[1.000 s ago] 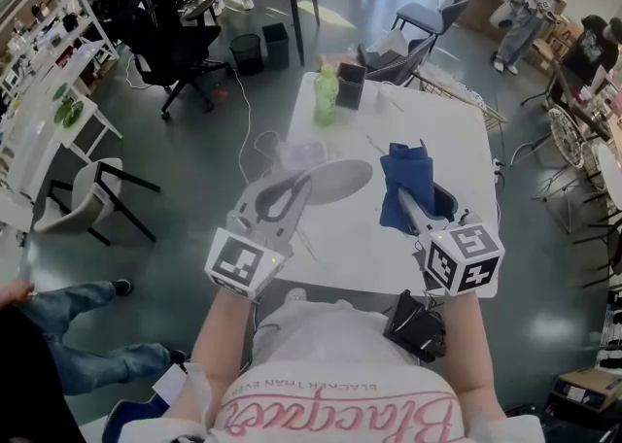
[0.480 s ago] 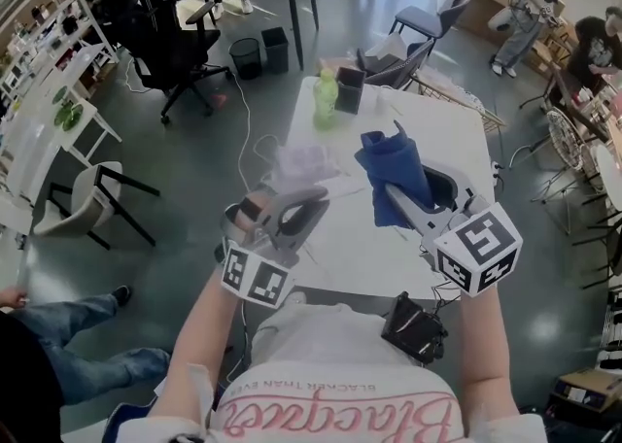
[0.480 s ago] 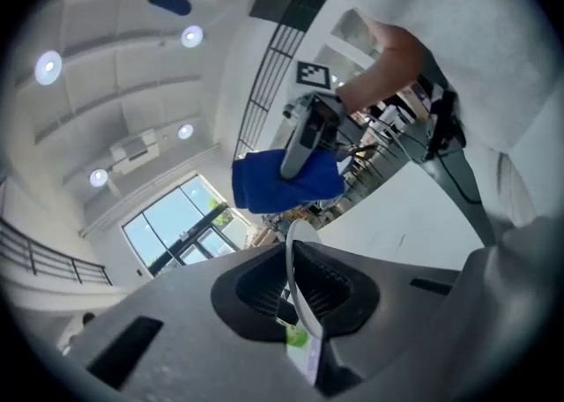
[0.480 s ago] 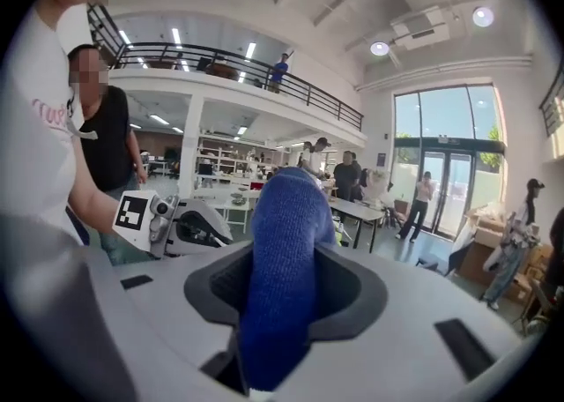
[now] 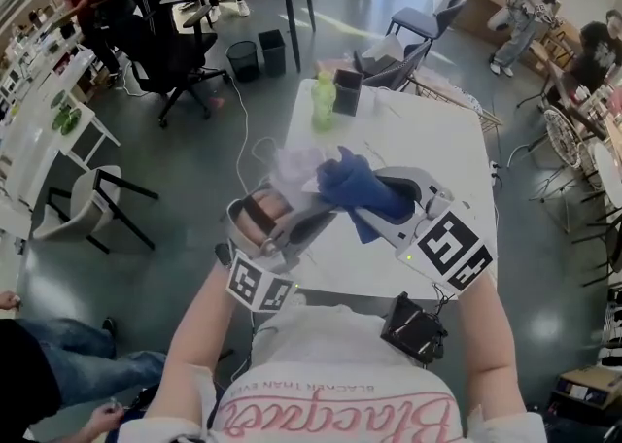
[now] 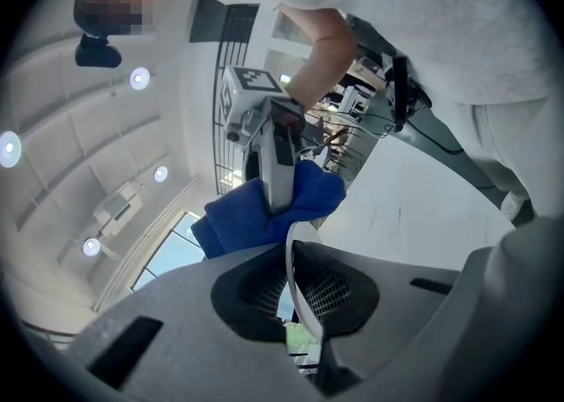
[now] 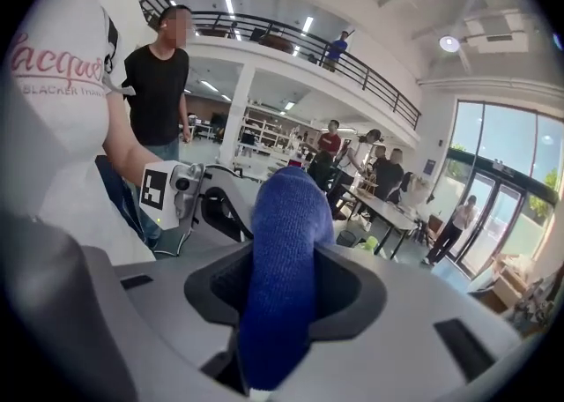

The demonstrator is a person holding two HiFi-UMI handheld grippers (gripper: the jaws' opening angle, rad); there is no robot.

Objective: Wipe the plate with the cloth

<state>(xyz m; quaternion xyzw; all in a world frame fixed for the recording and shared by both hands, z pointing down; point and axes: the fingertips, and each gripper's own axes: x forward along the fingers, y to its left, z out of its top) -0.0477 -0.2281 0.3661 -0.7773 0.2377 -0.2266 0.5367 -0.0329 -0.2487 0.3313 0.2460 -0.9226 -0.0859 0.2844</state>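
My left gripper is shut on the white plate. The plate stands tilted on edge, and its thin rim runs between the jaws in the left gripper view. My right gripper is shut on the blue cloth, whose bunched end sticks out past the fingertips. The cloth hangs right beside the plate's rim, over the white table; whether they touch I cannot tell. In the right gripper view the cloth fills the gap between the jaws, with the left gripper behind it.
A green bottle and a dark box stand at the table's far edge. A pale crumpled sheet lies near the left edge. Chairs and other tables surround it, with people in the background.
The left gripper has rolled the plate from flat up onto its edge and drawn nearer. The right gripper has swung left and up, bringing the cloth over to the plate.
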